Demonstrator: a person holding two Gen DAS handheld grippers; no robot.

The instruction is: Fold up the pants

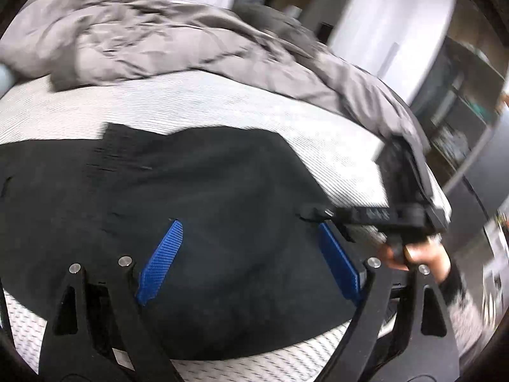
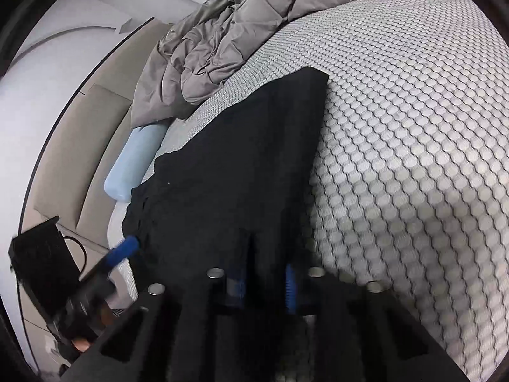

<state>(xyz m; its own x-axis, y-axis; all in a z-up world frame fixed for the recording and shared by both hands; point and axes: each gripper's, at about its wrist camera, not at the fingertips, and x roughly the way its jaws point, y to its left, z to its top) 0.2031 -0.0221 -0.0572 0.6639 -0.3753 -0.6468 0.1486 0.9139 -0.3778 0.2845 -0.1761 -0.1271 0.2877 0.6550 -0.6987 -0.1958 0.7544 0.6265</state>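
Bed with honeycomb-patterned mattress (image 2: 413, 146); crumpled grey duvet (image 1: 152, 38) heaped at far side. Beige padded headboard (image 2: 95, 146), white wall (image 2: 41, 73), dark shelving (image 1: 458, 111).

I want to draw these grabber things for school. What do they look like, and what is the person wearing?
Each hand-held gripper is black, with two long arms joined by shiny silver bolts and blue ribbed pads on the fingers. The left gripper shows both pads clearly; the right gripper shows blue between its black fingers. The body of each looks like a black box. The person's sleeve is dark and light patterned, though blurred.

Matt black cloth pants (image 2: 241, 172), perhaps knit, on textured mattress (image 2: 413, 159)
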